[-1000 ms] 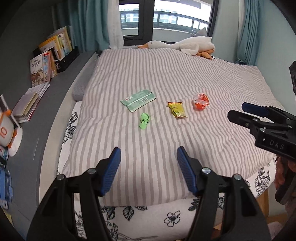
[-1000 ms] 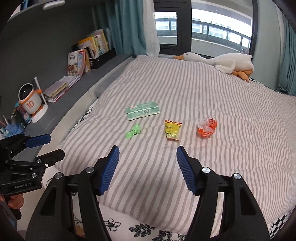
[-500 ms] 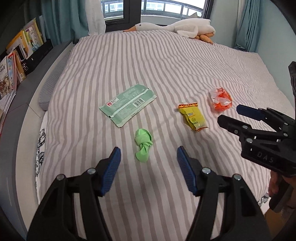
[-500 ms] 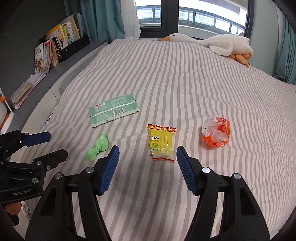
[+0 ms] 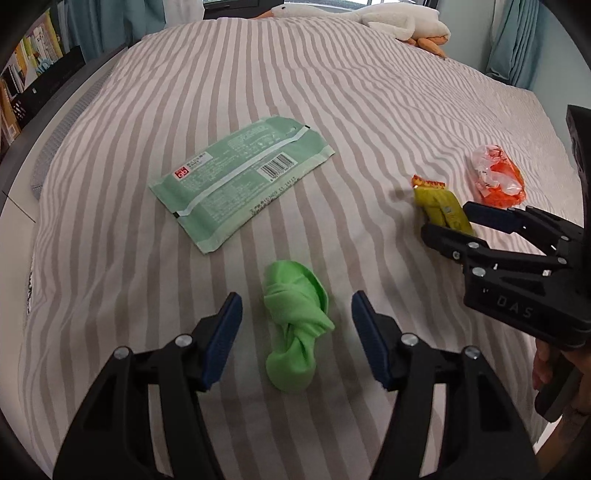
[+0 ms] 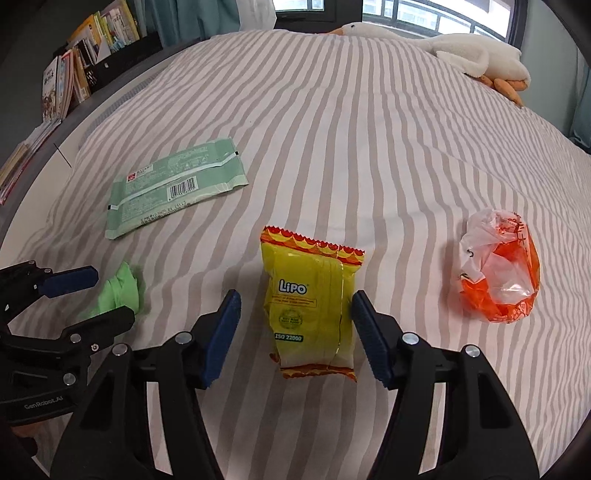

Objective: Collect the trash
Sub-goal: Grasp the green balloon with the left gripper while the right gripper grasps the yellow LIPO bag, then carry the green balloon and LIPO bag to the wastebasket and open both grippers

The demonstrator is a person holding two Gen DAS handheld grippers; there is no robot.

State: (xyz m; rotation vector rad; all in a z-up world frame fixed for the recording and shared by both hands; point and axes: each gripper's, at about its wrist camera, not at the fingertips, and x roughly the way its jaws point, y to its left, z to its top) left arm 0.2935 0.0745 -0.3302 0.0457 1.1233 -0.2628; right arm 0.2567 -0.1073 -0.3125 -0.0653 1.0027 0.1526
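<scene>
Striped grey-and-white bedspread [image 5: 369, 110] fills both views, w/ four bits of trash on it. Left wrist view: left gripper [image 5: 297, 334] is spread wide at bottom centre, blue pads either side of the crumpled green wad [image 5: 295, 325], not touching it; the wad lies lengthwise btwn the fingers. Upper left of centre lies the flat pale-green wrapper [image 5: 240, 181], barcode side up, angled diagonally. At right edge the right gripper [image 5: 447, 225] comes in from the side, also released, its fingers straddling the lower end of the yellow snack packet [image 5: 436, 203]. Just beyond it, further right, sits the orange-and-clear plastic bag [image 5: 496, 177], crumpled. Plush goose [image 5: 388, 22] lies along the top edge, at the far end of the bed.

Right wrist view: right gripper [image 6: 295, 332] at bottom centre, fingers apart, yellow packet [image 6: 314, 306] upright in frame btwn them; right pad looks just at the packet's edge, left pad clear of it. Orange bag [image 6: 498, 269] at centre right, well apart. Pale-green wrapper [image 6: 177, 188] upper left. Green wad [image 6: 118, 291] at left, btwn the left gripper [image 6: 107, 295] fingers, partly hidden by the lower one. Books [image 6: 81, 59] stand on a ledge in upper left corner; goose [image 6: 461, 51] at upper right.
</scene>
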